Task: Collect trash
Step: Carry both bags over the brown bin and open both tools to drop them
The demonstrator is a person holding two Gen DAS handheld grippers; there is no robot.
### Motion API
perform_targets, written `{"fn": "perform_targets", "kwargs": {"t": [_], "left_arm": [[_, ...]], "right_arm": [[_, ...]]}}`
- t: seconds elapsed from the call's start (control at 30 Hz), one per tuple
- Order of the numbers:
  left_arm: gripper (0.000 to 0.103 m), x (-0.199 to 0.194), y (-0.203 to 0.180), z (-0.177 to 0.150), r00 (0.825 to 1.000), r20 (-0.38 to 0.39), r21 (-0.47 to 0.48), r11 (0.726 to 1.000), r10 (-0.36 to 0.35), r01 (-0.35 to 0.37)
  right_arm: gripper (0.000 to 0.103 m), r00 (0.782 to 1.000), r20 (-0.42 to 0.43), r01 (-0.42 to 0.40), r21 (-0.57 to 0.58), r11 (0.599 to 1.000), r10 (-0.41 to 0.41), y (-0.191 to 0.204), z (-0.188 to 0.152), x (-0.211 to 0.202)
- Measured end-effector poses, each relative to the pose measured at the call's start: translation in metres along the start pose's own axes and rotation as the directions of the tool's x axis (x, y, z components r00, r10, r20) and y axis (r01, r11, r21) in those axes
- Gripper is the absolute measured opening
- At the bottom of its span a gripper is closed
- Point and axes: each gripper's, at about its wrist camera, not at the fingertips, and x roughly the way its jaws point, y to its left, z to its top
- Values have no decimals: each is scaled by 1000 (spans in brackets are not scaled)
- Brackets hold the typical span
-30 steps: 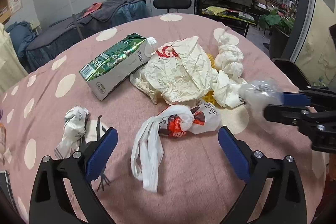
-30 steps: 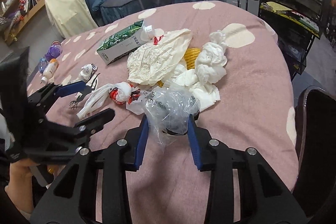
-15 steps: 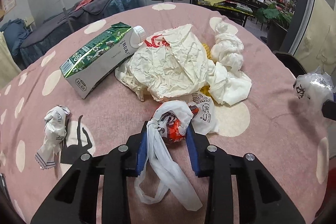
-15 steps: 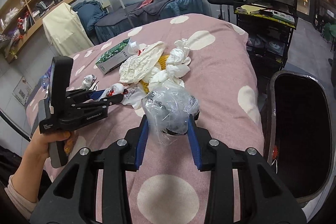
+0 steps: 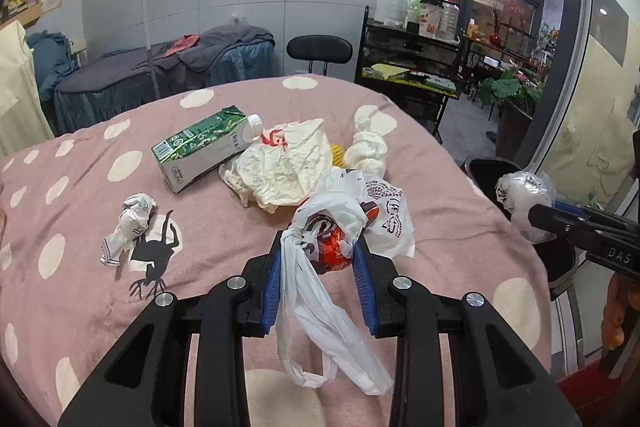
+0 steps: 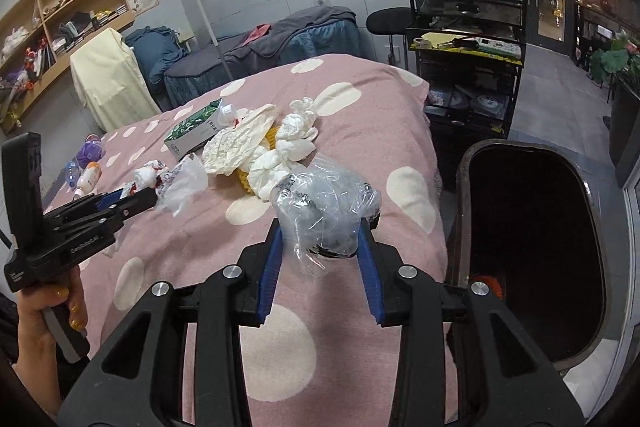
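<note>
Both claws are clamped on trash. Left claw (image 5: 318,247) has its blue pads (image 5: 271,287) pressed on either side of a knotted white bag (image 5: 324,239) with red print, held clear above the pink spotted cloth (image 5: 80,307); the bag's long handles hang down between and below the fingers. Just ahead of this claw lies a second printed white bag (image 5: 390,219), and beyond it a crumpled paper wrapper (image 5: 284,167). Ahead and to the left of the claw a green carton (image 5: 200,149) lies on its side, its cap touching the wrapper. Farther ahead, to the right of the wrapper, sits a twisted wad of tissue (image 5: 368,149), with something yellow (image 5: 336,153) showing between the two. To the left of the claw a small paper ball (image 5: 130,223) rests alone on the cloth, well apart from the pile. Right claw (image 6: 324,239) is closed on a clear plastic bag (image 6: 326,207) with something dark inside, held above the cloth near its edge. Immediately to the right of this claw, off the cloth and lower down, stands a dark open bin (image 6: 536,247); the clear bag is beside its rim, not over its opening. In the left wrist view the right claw appears at the far right, with the bin's rim behind it.
</note>
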Motion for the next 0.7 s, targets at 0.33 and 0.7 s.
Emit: {"fn": "perform_targets", "kwargs": {"t": [0.33, 0.7], "left_arm": [[32, -1, -55, 3, 994, 37, 7, 995, -104, 104], [32, 13, -106, 9, 979, 24, 62, 978, -200, 198]], "right_arm": [[37, 990, 52, 127, 94, 987, -132, -57, -15, -30], [44, 955, 4, 288, 209, 934, -296, -129, -35, -18]]}}
